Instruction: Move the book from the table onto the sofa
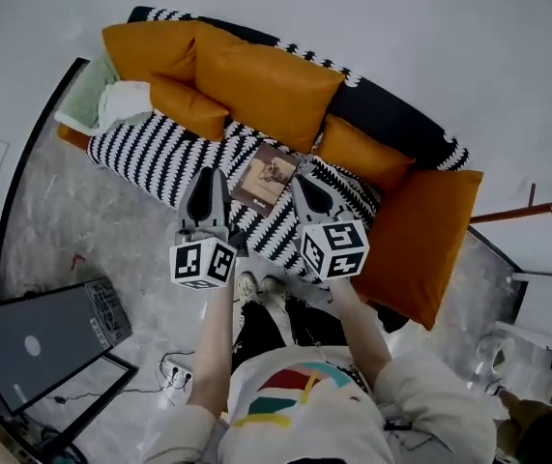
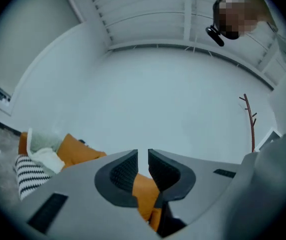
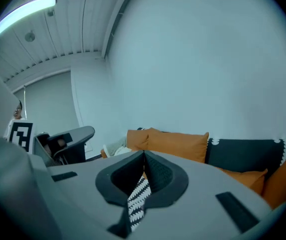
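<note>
The book [image 1: 266,177], with a brown picture cover, lies flat on the black-and-white striped seat of the sofa [image 1: 140,153], in front of the orange cushions [image 1: 256,80]. Neither gripper touches it. Both are held up side by side above the sofa's front edge. My left gripper [image 1: 212,174] [image 2: 143,154] has its jaws a narrow slit apart with nothing between them. My right gripper [image 1: 301,178] [image 3: 144,156] is shut and empty, its pads meeting at the tips. The right gripper view shows the sofa [image 3: 175,144] beyond the jaws and the left gripper [image 3: 65,141] at its left. The book is hidden in both gripper views.
A dark table with a screen [image 1: 34,341] stands at the lower left, with a power strip and cables [image 1: 174,370] on the floor beside it. A large orange cushion [image 1: 421,245] leans at the sofa's right end. A thin coat stand [image 2: 250,119] stands by the wall.
</note>
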Demonstrator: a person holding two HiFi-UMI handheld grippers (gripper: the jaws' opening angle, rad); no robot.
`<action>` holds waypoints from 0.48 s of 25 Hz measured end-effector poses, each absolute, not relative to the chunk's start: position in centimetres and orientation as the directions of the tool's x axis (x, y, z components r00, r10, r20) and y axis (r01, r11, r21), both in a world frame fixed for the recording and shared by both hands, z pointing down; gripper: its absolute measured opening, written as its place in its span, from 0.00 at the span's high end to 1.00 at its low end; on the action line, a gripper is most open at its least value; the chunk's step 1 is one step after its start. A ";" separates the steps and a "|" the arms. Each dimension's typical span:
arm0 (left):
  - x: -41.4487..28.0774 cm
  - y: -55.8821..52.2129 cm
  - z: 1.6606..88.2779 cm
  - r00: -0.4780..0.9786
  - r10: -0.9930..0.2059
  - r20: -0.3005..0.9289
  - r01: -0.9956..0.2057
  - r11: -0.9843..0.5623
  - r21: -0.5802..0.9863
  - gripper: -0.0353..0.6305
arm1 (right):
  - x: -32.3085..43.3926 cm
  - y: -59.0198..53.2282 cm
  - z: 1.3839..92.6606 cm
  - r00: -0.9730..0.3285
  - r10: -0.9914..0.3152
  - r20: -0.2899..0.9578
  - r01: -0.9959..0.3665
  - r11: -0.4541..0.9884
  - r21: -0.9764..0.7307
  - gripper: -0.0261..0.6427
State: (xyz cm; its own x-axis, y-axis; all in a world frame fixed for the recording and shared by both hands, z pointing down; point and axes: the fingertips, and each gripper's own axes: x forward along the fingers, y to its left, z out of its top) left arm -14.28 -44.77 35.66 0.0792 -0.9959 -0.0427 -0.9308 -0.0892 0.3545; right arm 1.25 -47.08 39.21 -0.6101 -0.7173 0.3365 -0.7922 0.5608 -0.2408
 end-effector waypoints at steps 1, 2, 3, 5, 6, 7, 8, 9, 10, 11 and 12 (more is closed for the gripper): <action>-14.7 -44.3 33.5 0.054 -0.996 -0.067 -0.946 -0.072 0.317 0.86 | 1.0 -47.1 37.9 -0.612 -0.724 0.318 -0.791 0.563 -0.240 0.94; -15.0 -43.7 31.5 0.028 -0.996 -0.089 -0.958 -0.052 0.282 0.91 | 0.8 -47.1 36.5 -0.615 -0.730 0.299 -0.789 0.567 -0.237 0.94; -15.4 -43.2 29.6 0.004 -0.994 -0.108 -0.967 -0.031 0.252 0.93 | 0.6 -47.0 35.2 -0.618 -0.734 0.281 -0.786 0.573 -0.232 0.94; -15.8 -42.1 26.4 -0.027 -0.990 -0.141 -0.978 -0.003 0.208 0.93 | 0.3 -46.7 32.6 -0.627 -0.739 0.246 -0.779 0.587 -0.220 0.94; -16.0 -41.6 25.0 -0.032 -0.987 -0.157 -0.982 0.002 0.190 0.93 | 0.2 -46.5 31.5 -0.630 -0.742 0.229 -0.776 0.592 -0.217 0.94; -16.0 -41.1 23.8 -0.032 -0.985 -0.171 -0.984 0.001 0.177 0.93 | 0.1 -46.4 30.4 -0.632 -0.745 0.212 -0.774 0.595 -0.215 0.94; -16.0 -40.7 22.8 -0.031 -0.982 -0.184 -0.986 -0.001 0.169 0.93 | 0.0 -46.2 29.4 -0.635 -0.748 0.196 -0.772 0.600 -0.211 0.94; -16.0 -40.3 22.0 -0.029 -0.980 -0.196 -0.986 -0.004 0.166 0.93 | -0.1 -45.9 28.5 -0.638 -0.749 0.180 -0.769 0.606 -0.203 0.94; -16.0 -39.9 21.4 -0.027 -0.978 -0.208 -0.986 -0.008 0.167 0.93 | -0.3 -45.6 27.7 -0.642 -0.749 0.165 -0.765 0.614 -0.193 0.94; -16.0 -39.5 20.9 -0.024 -0.975 -0.220 -0.986 -0.014 0.168 0.93 | -0.5 -45.3 26.9 -0.646 -0.748 0.150 -0.762 0.622 -0.182 0.94; -16.0 -39.1 20.5 -0.018 -0.973 -0.230 -0.986 -0.021 0.167 0.93 | -0.8 -45.0 26.2 -0.649 -0.749 0.136 -0.760 0.627 -0.172 0.94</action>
